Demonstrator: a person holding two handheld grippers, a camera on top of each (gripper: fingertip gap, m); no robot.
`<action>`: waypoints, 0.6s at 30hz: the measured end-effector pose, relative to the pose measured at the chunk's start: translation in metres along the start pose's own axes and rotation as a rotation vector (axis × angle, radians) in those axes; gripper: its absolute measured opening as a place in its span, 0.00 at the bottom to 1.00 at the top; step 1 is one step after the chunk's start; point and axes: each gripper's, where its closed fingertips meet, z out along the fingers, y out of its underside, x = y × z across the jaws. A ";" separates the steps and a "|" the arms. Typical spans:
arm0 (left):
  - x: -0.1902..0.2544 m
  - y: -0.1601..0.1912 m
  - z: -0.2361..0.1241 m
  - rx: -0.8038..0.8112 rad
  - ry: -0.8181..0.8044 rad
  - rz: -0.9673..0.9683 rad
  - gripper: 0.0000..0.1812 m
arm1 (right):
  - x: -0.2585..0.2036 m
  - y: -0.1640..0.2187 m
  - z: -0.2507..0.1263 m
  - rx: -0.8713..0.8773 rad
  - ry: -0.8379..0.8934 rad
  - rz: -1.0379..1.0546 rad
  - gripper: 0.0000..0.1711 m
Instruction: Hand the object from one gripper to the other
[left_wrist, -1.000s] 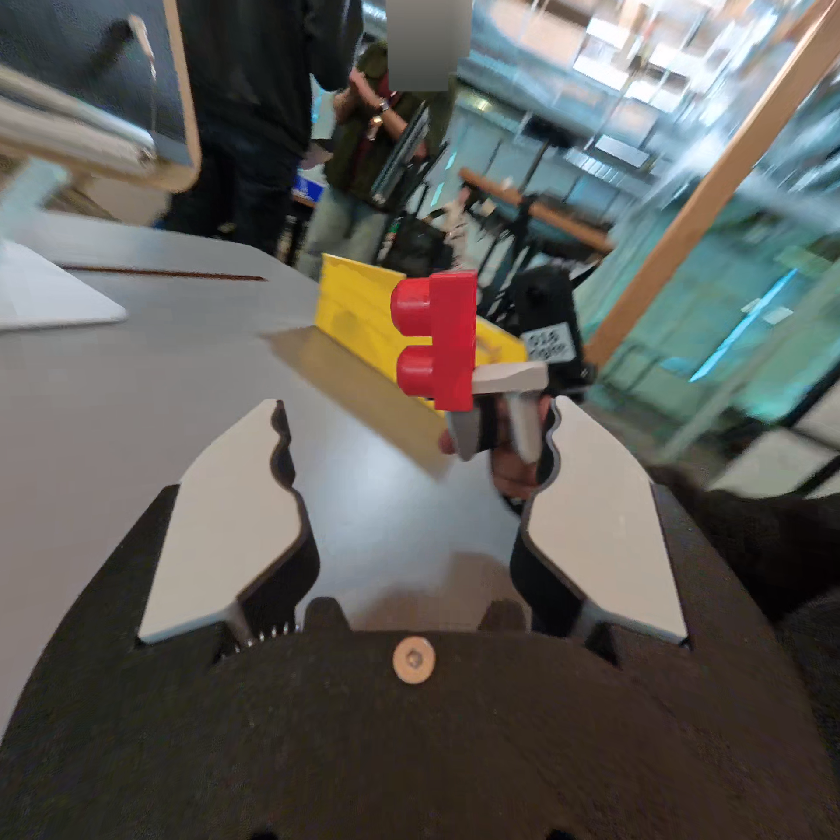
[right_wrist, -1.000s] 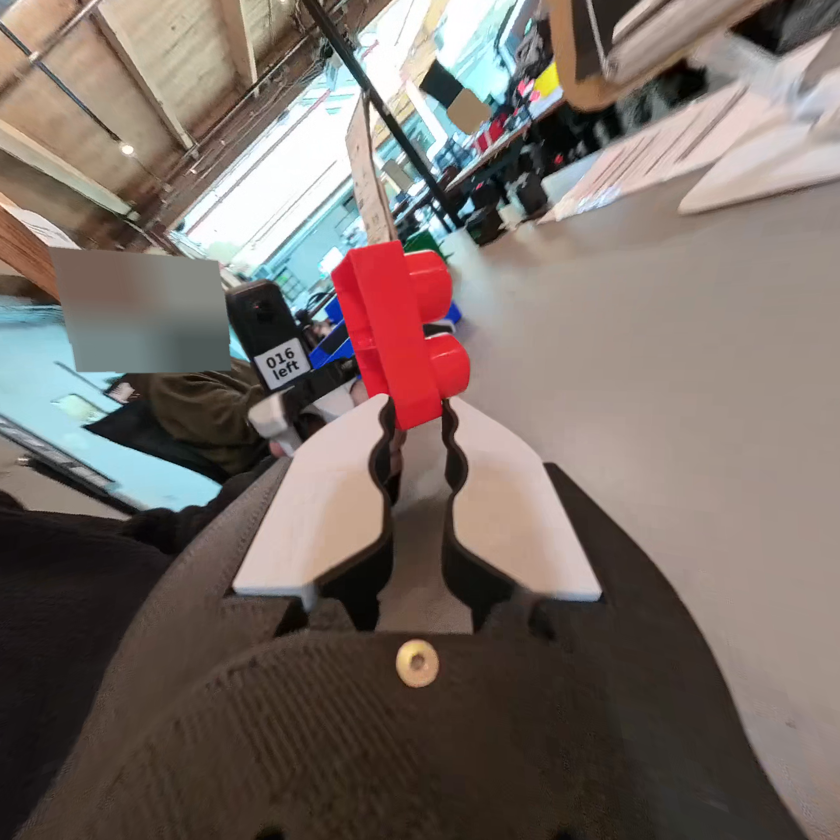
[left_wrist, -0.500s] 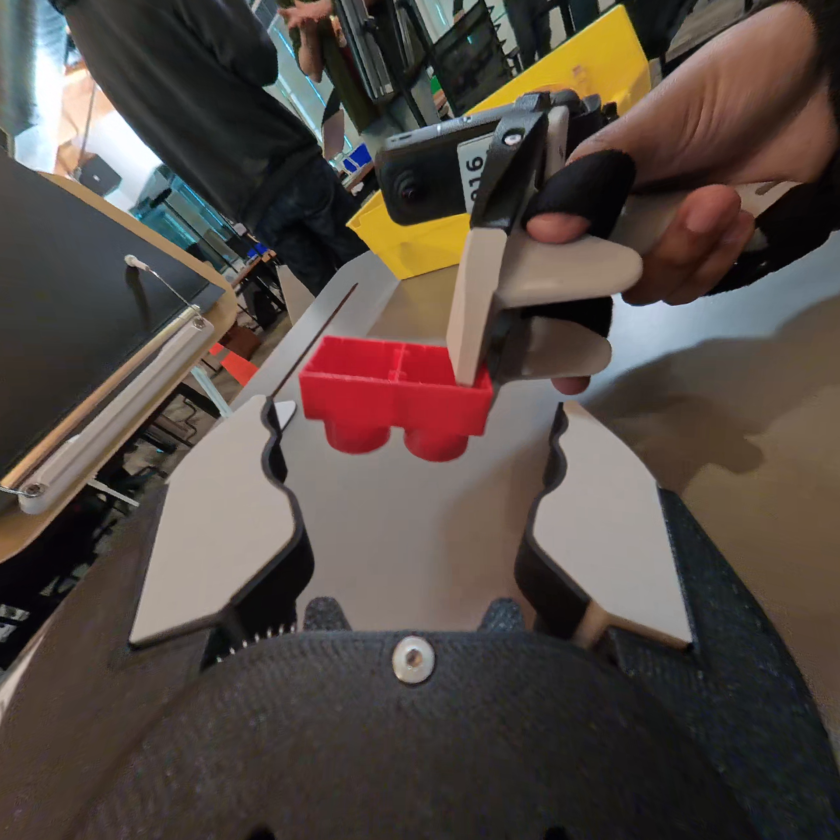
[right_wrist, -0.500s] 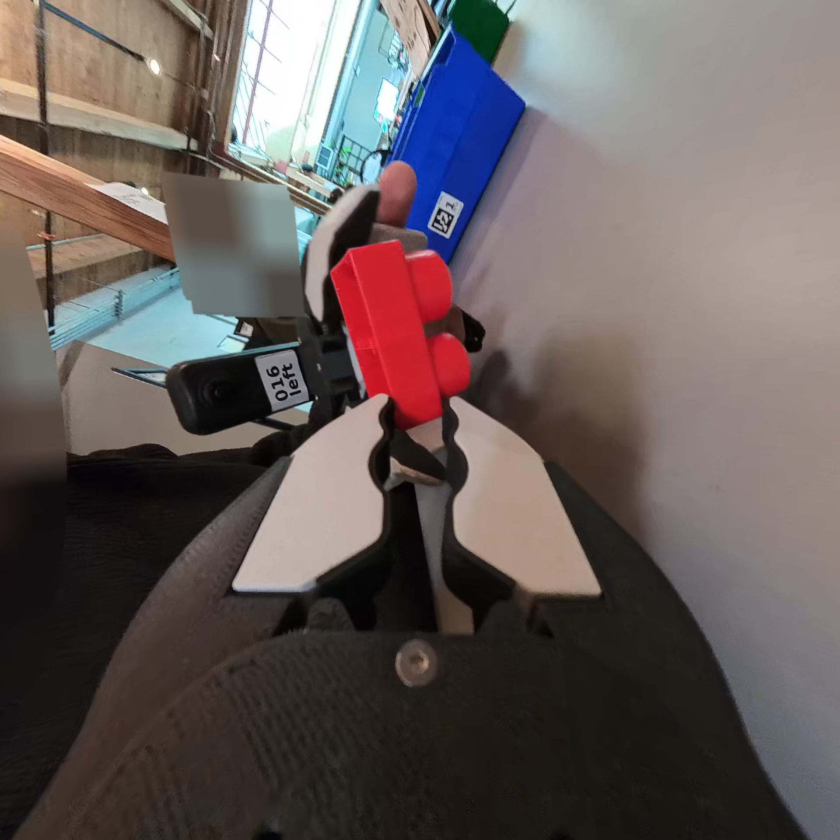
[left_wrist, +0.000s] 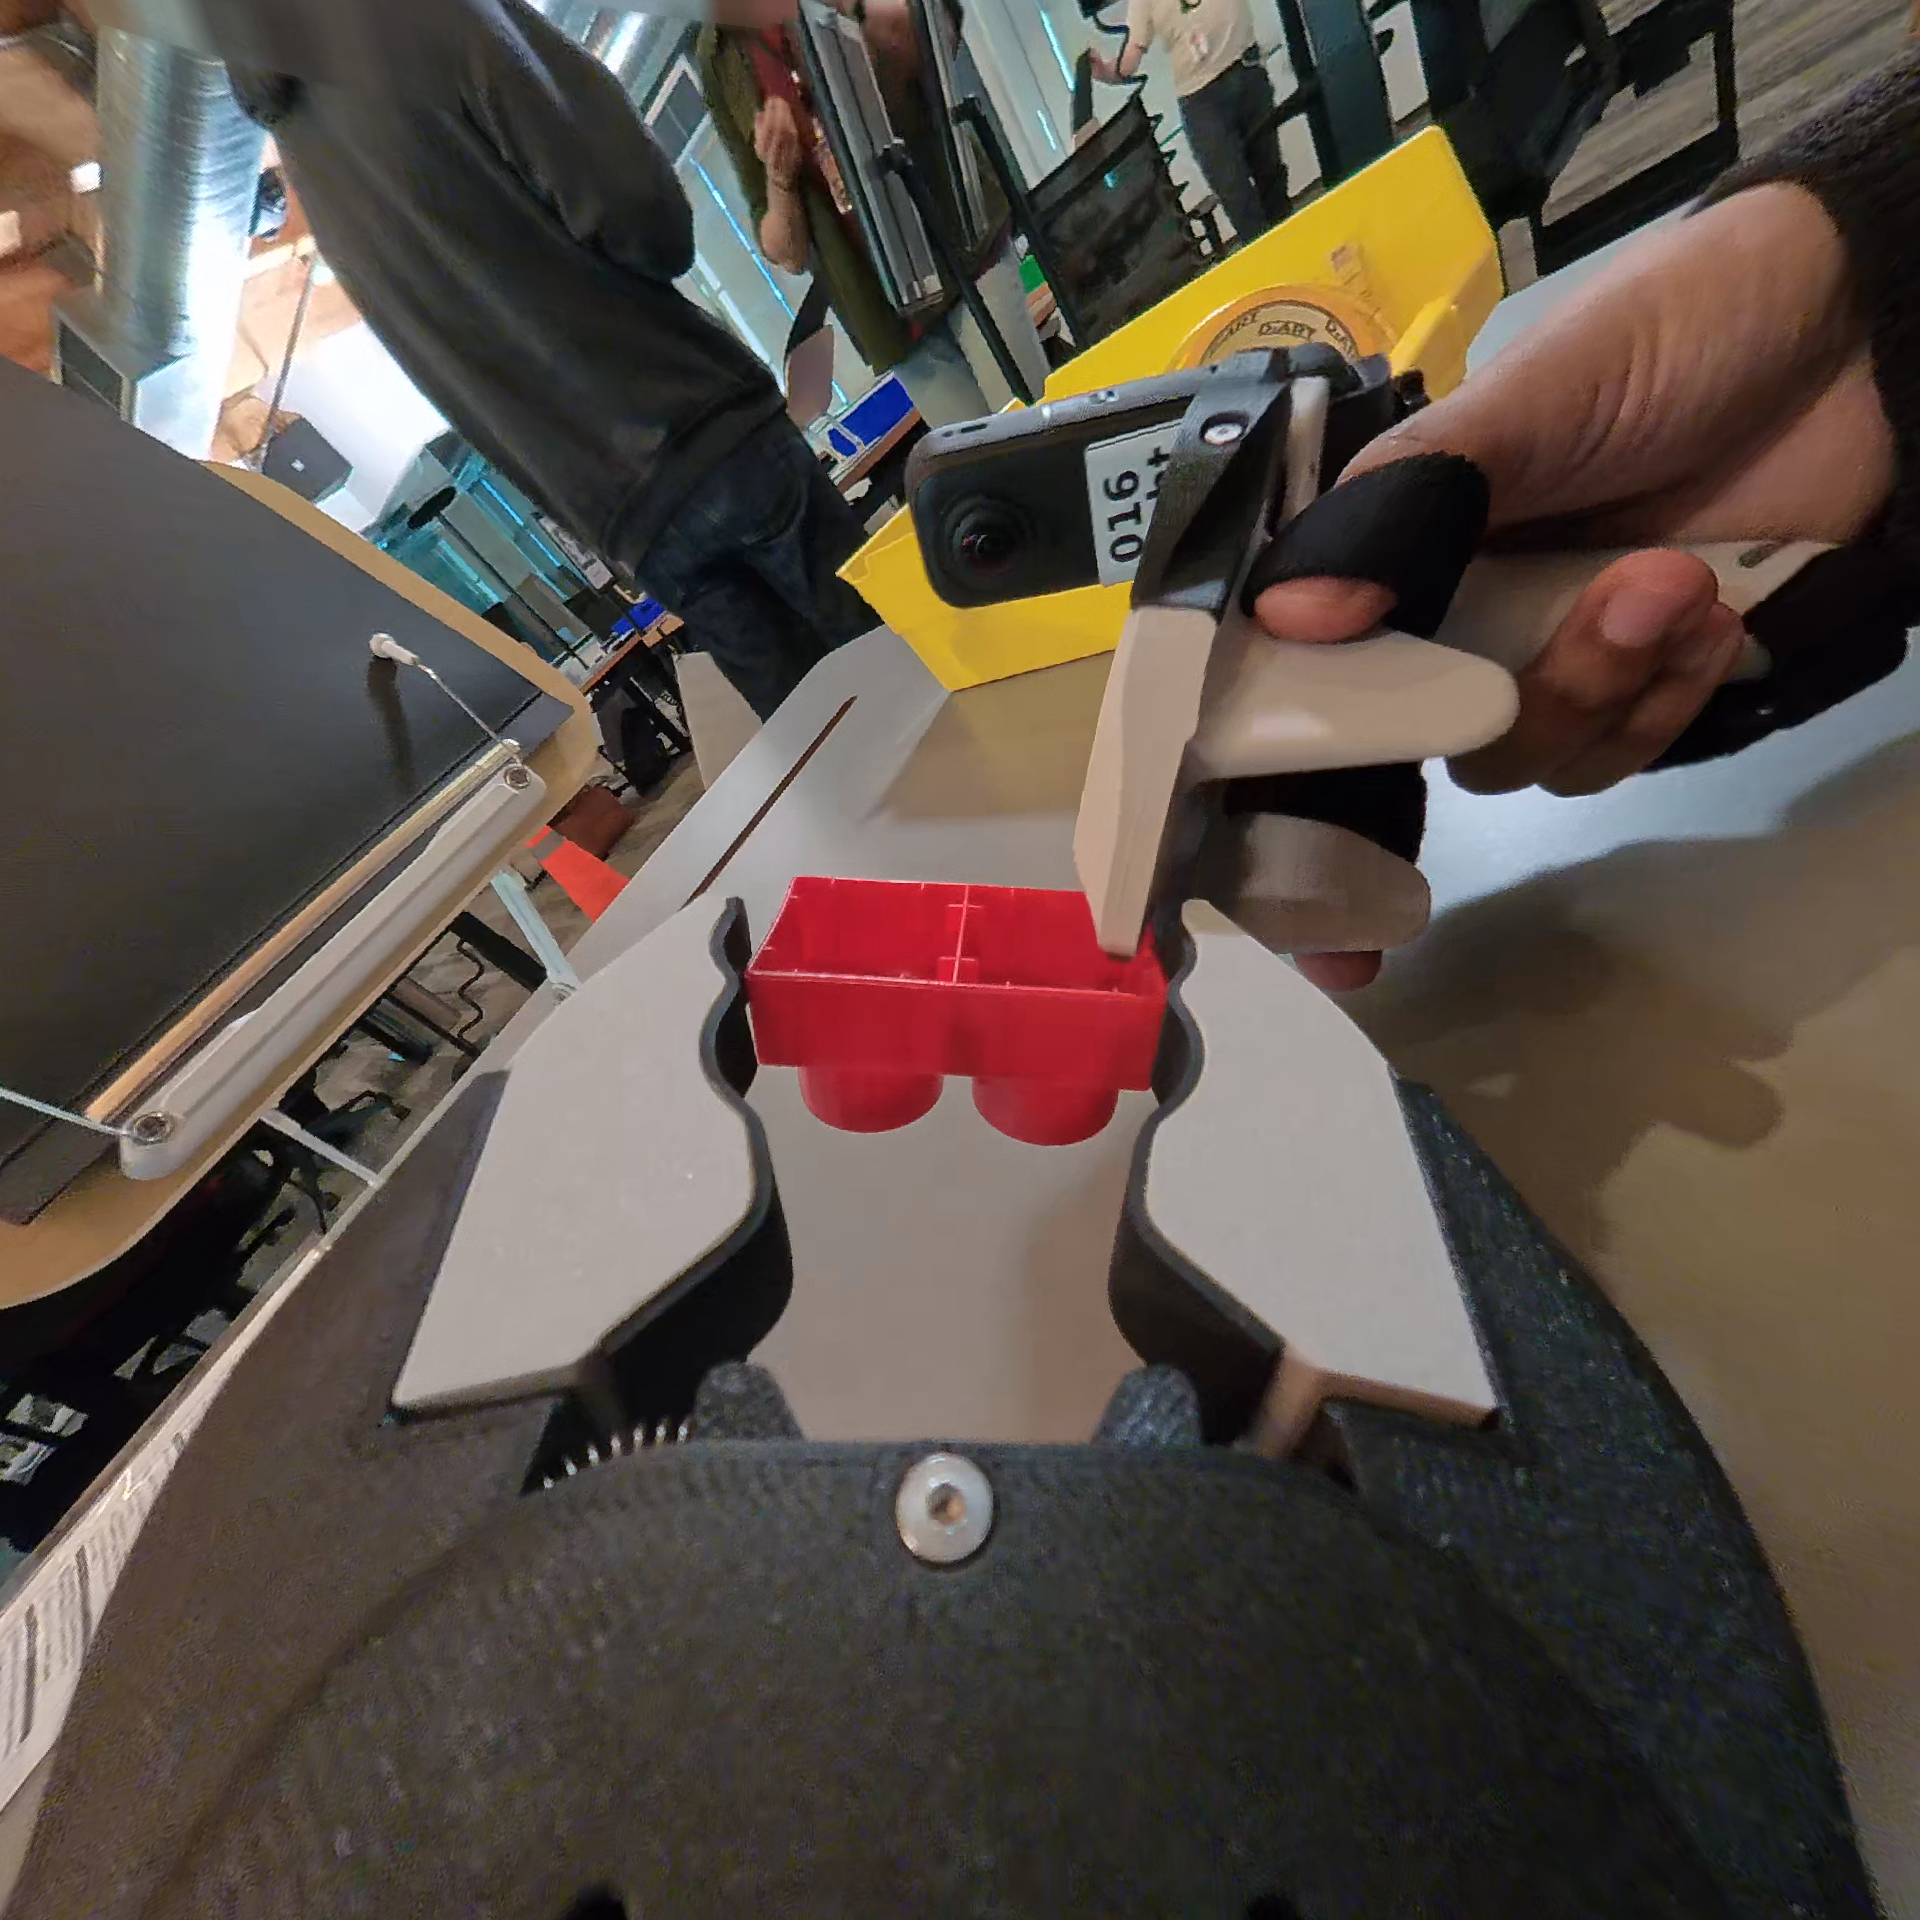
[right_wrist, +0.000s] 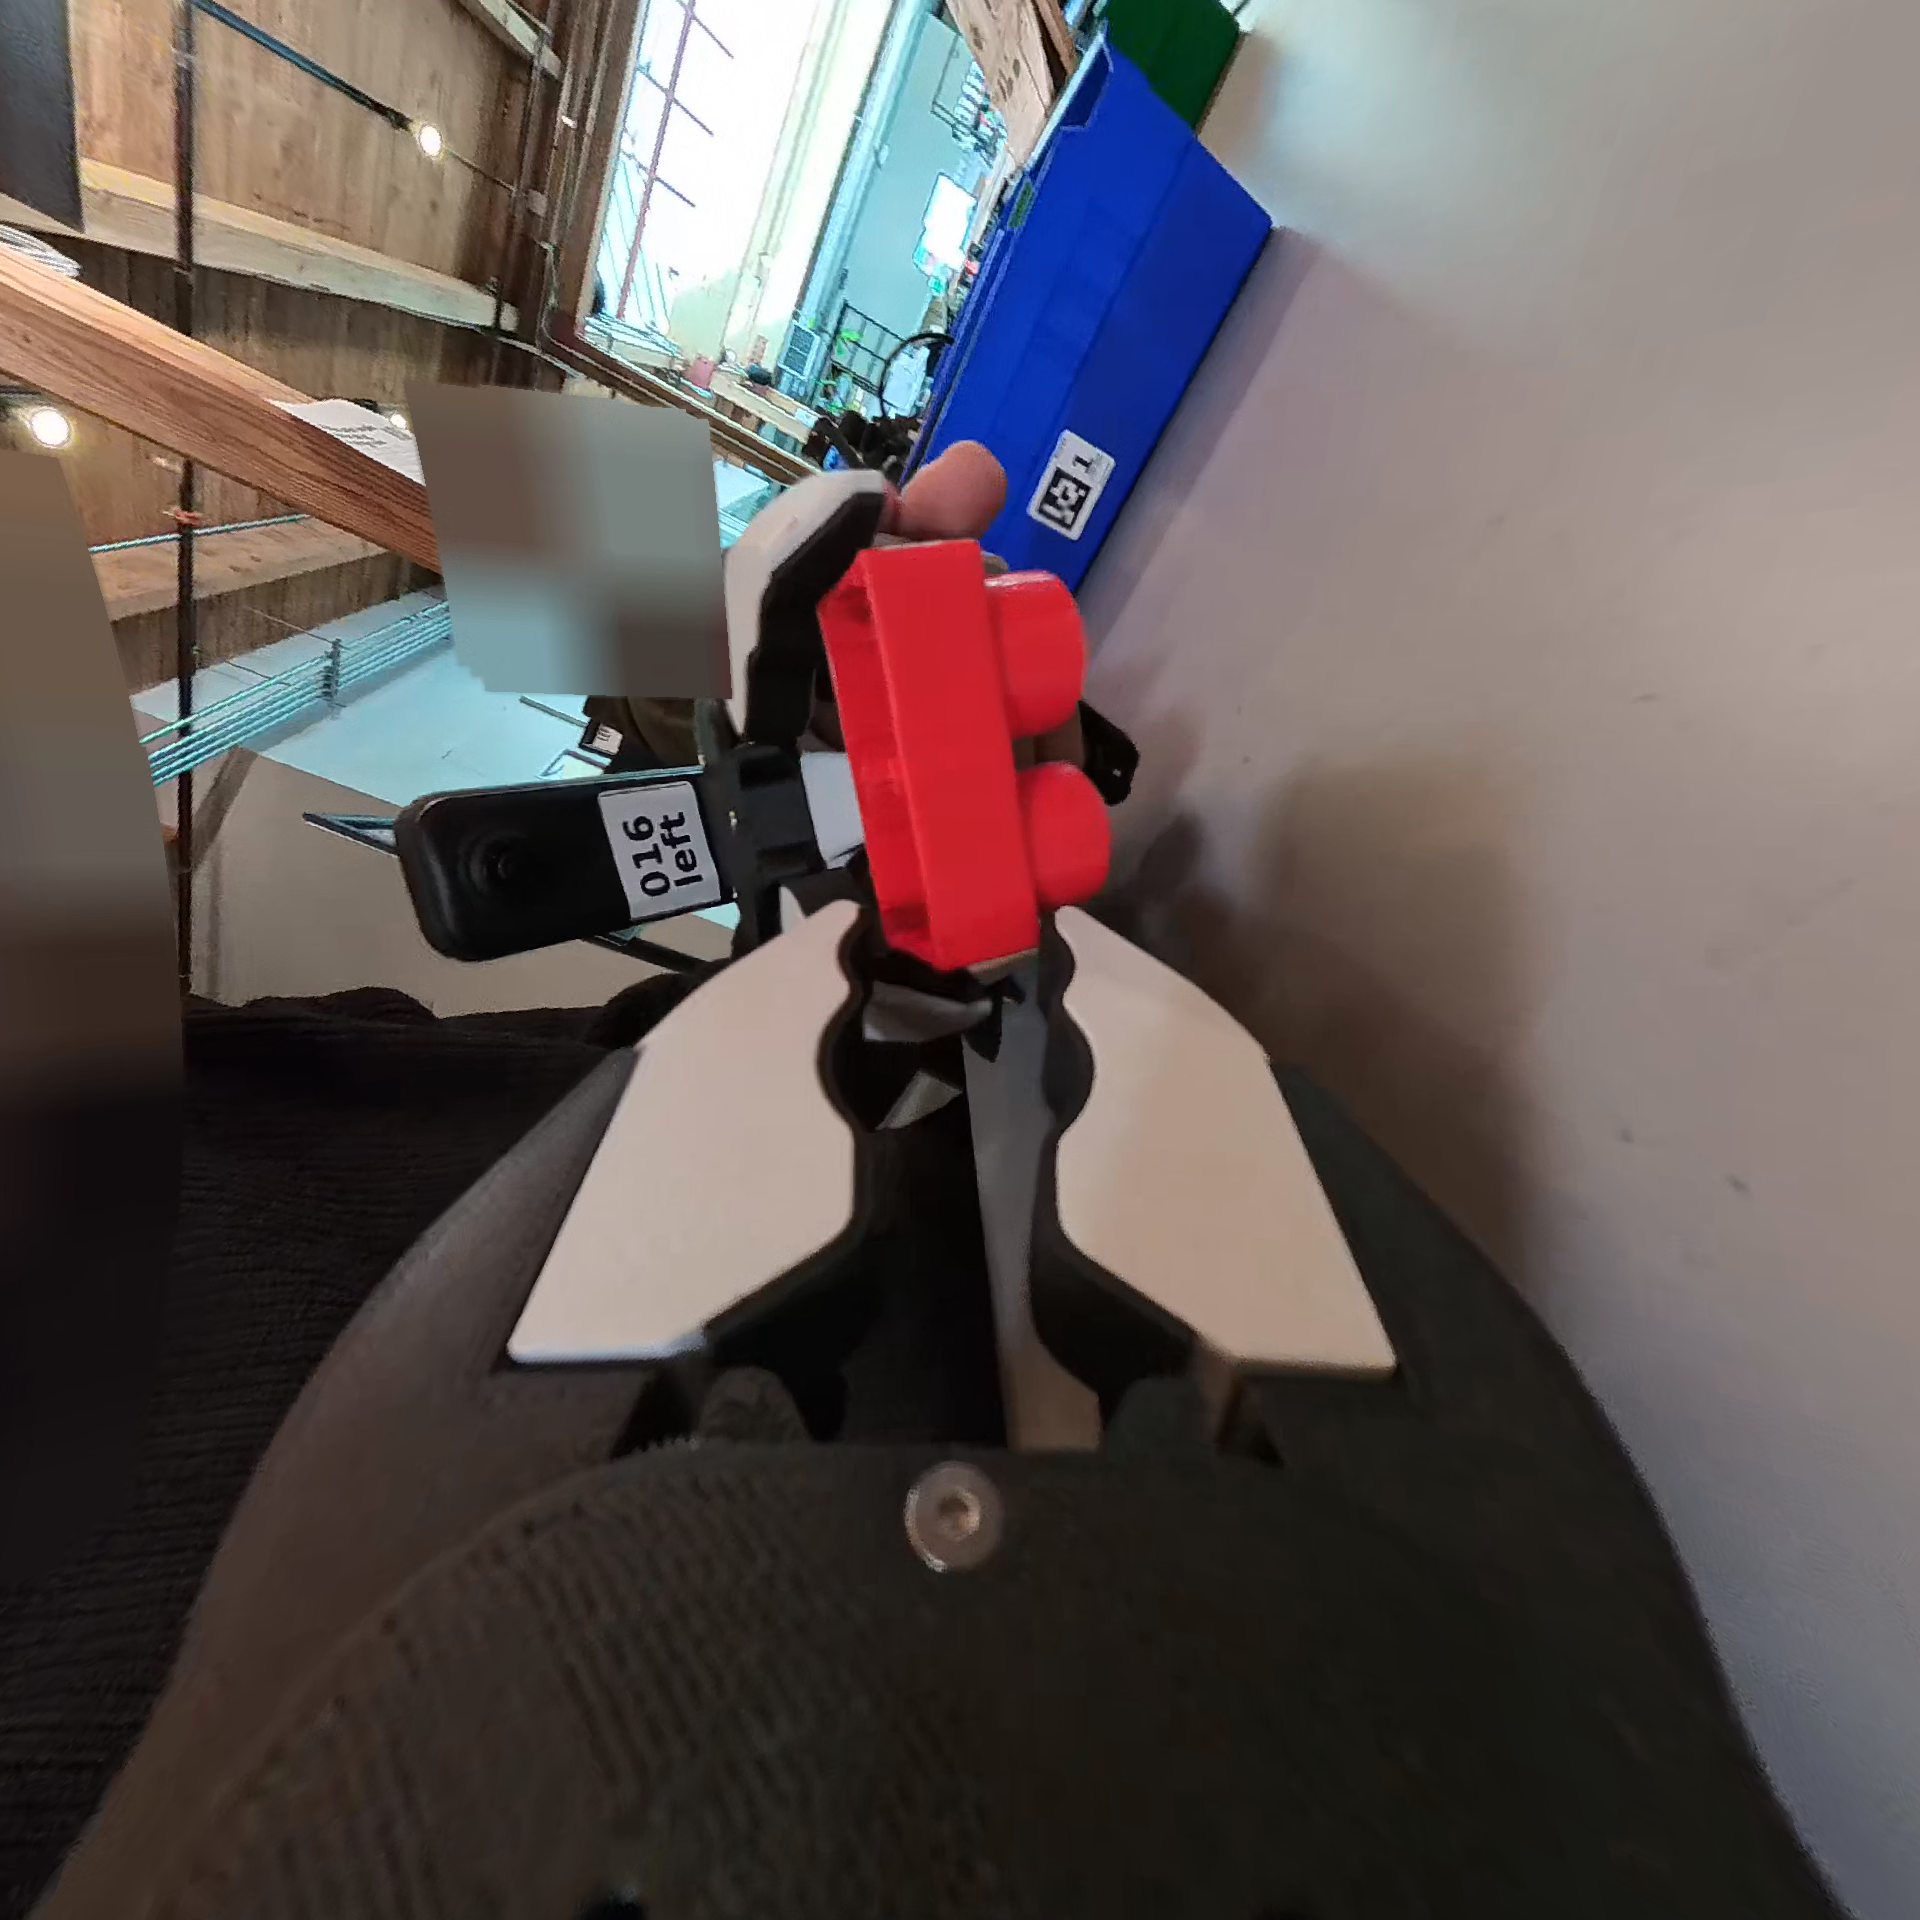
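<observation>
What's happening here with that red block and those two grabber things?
A person is passing a red toy block between two hand-held tongs. The right tongs are shut on one end wall of the block. The left tongs have their fingers at both ends of it and look closed on it, with the block's two studs pointing down in the left wrist view. A yellow bin sits on the grey table behind.

A grey table (left_wrist: 1558, 1039) fills the lower part of the left wrist view. A yellow bin (left_wrist: 1382, 260) stands at its far edge, with a round yellowish thing inside. A black board with a light wooden rim (left_wrist: 208, 727) is at the left. People stand behind. In the right wrist view, a blue bin (right_wrist: 1101, 312) rests on the table, and a green one (right_wrist: 1174, 42) beyond it.
</observation>
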 end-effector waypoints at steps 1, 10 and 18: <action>-0.001 0.001 0.000 -0.003 -0.004 -0.006 0.42 | -0.002 -0.002 0.000 0.010 -0.013 -0.006 0.21; -0.031 -0.008 -0.009 0.093 -0.036 -0.334 0.42 | -0.017 -0.028 -0.009 0.181 0.009 -0.215 0.36; -0.065 -0.022 -0.027 0.345 0.057 -0.941 0.42 | -0.027 -0.050 -0.022 0.343 0.112 -0.484 0.43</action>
